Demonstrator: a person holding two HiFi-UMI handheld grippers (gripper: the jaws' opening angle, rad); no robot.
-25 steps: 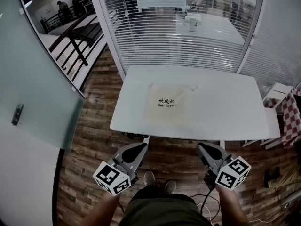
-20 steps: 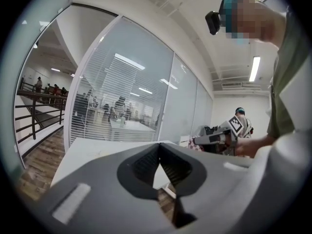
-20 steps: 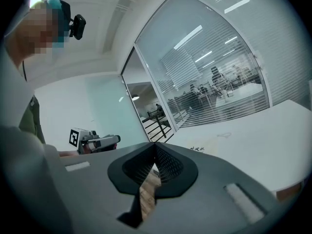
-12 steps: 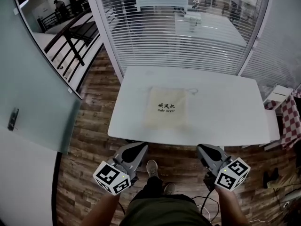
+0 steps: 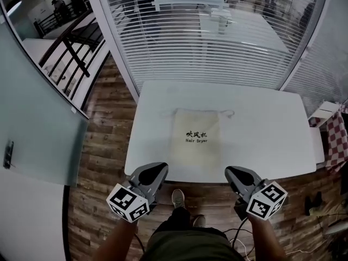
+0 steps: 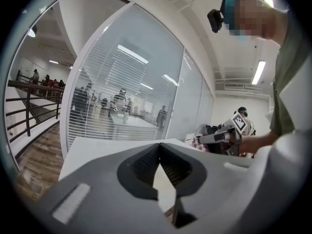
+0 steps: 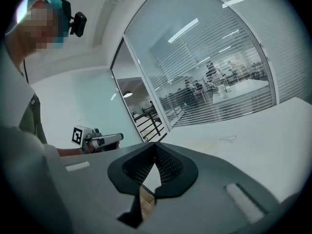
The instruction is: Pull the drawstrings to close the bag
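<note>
A cream drawstring bag [image 5: 196, 141] printed "Hair Dryer" lies flat on the white table [image 5: 261, 129], mouth toward the far side. One thin drawstring loop [image 5: 166, 113] trails off its top left corner and another [image 5: 228, 113] off its top right. My left gripper [image 5: 162, 168] hovers at the table's near edge, below the bag's left corner, shut and holding nothing. At the near edge to the bag's right, my right gripper [image 5: 230, 171] is also shut and holds nothing. The left gripper view shows closed jaws [image 6: 159, 144] and the right gripper view the same [image 7: 155, 144], with a string [image 7: 228, 139] faint beyond.
A glass wall with white blinds [image 5: 217, 42] stands just behind the table. A white stool [image 5: 325, 112] and a red checked cloth [image 5: 336, 140] are at the right. A frosted glass door [image 5: 32, 140] is at the left. The floor is wood [image 5: 103, 145].
The person has stepped toward the table. The bag and table sit nearer and lower in the head view, and both grippers now reach the table's near edge. Jaws unchanged.
</note>
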